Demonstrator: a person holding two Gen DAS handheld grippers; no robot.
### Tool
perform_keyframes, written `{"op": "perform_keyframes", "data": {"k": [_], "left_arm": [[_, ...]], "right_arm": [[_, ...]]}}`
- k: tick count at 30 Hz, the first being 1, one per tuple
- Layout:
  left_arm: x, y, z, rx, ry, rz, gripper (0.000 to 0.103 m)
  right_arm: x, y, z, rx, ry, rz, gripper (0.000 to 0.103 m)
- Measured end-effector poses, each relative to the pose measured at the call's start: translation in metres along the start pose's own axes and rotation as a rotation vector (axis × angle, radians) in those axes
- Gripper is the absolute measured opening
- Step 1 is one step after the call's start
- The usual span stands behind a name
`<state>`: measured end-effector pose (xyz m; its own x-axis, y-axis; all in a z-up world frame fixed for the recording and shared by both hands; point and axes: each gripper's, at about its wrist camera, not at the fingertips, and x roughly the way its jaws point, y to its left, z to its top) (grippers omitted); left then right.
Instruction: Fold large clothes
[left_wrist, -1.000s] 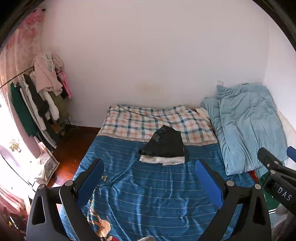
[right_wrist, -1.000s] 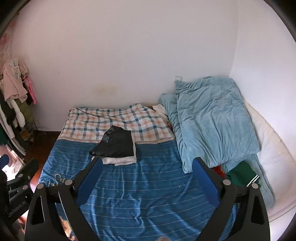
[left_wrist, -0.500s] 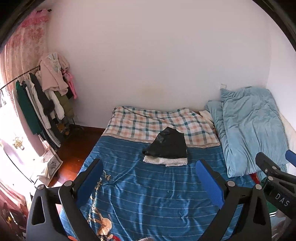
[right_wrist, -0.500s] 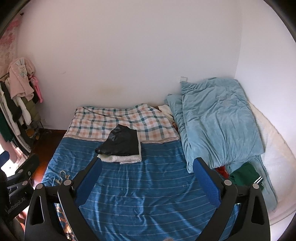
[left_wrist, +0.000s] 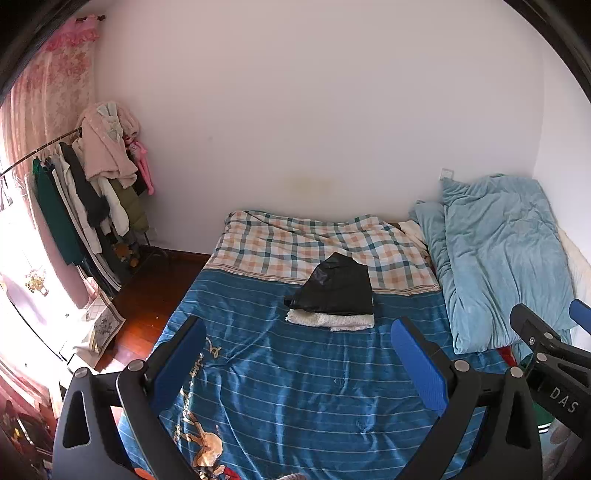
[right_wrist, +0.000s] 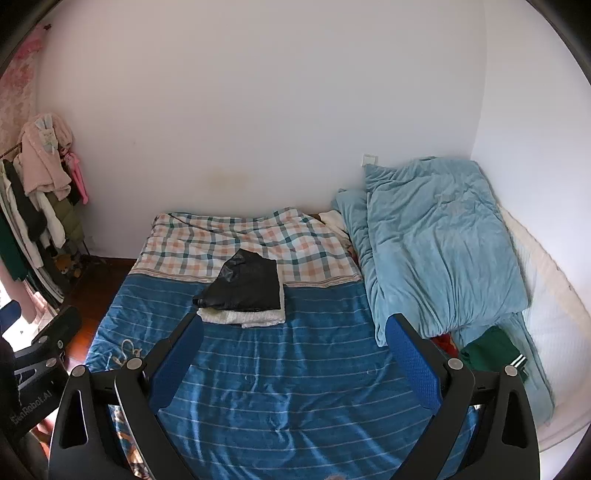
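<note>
A folded black garment (left_wrist: 338, 288) lies on a folded white fleecy garment (left_wrist: 328, 320) in the middle of the bed; the stack also shows in the right wrist view (right_wrist: 245, 286). A green garment with white stripes (right_wrist: 491, 350) lies bunched at the bed's right side. My left gripper (left_wrist: 297, 360) is open and empty, held above the near half of the bed. My right gripper (right_wrist: 293, 354) is open and empty too, beside it on the right. Both are well short of the stack.
The bed has a blue striped sheet (left_wrist: 295, 387) and a plaid blanket (left_wrist: 314, 245) at the far end. A light blue quilt (right_wrist: 436, 247) is heaped along the right wall. A clothes rack (left_wrist: 85, 195) stands at the left over a wooden floor (left_wrist: 147, 295).
Both views have shifted up and slightly left, so the bed and stack sit lower and further right in frame. Both grippers stay open and empty.
</note>
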<state>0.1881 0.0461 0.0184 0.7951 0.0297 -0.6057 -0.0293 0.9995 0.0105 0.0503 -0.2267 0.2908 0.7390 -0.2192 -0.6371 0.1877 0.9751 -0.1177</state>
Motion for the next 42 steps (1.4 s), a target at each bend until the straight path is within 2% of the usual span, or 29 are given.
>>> {"op": "perform_keyframes", "data": {"k": [42], "left_arm": [[-0.0057,0.0064,0.0062,-0.001,-0.018,0.008,0.103]], "right_arm": [[0.0084,-0.0027,0.0030,-0.019,-0.024,-0.014,0.101]]}}
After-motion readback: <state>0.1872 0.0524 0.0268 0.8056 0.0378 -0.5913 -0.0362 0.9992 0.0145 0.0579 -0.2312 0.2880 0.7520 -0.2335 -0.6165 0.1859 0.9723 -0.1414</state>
